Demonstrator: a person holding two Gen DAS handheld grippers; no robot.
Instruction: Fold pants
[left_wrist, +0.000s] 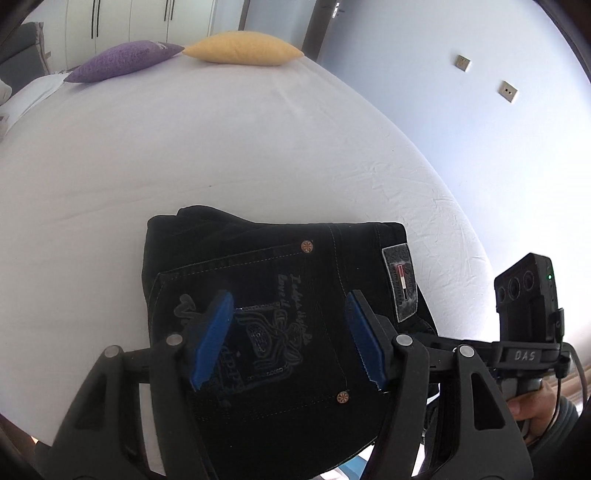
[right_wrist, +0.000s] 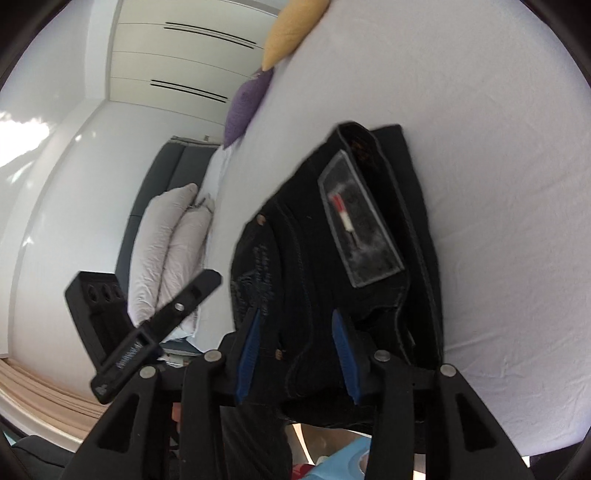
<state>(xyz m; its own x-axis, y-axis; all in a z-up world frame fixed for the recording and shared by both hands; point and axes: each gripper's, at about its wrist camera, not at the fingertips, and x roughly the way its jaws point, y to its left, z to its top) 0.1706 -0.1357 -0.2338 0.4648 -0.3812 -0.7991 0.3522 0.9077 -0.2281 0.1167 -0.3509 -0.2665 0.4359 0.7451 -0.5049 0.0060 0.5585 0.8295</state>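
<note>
The black pants (left_wrist: 273, 325) lie folded into a compact block at the near edge of the white bed (left_wrist: 221, 155), back pocket up, long axis running 9 to 3 o'clock in the left wrist view with the waistband patch (left_wrist: 400, 284) toward 3. A purple pillow (left_wrist: 125, 59) and a yellow pillow (left_wrist: 243, 48) sit at the far end near 12, before white wardrobes (left_wrist: 122, 18) and a pale blue wall (left_wrist: 461, 122). The left gripper (left_wrist: 288, 336) hangs over the pocket with fingers well apart and nothing between them; the right gripper (right_wrist: 295, 350) has its fingers partly apart, straddling the fold's near edge, and I cannot tell if the pads press it.

Your right gripper (right_wrist: 297, 350) sits low over the folded black pants (right_wrist: 332, 240) on the white bed (right_wrist: 498, 147); blue pads (right_wrist: 248, 354) apart, denim edge between them, contact unclear; grey patch (right_wrist: 360, 225) faces up; purple pillow (right_wrist: 245, 107) & yellow pillow (right_wrist: 291, 33) at far end; other gripper (right_wrist: 155, 325) at left.
</note>
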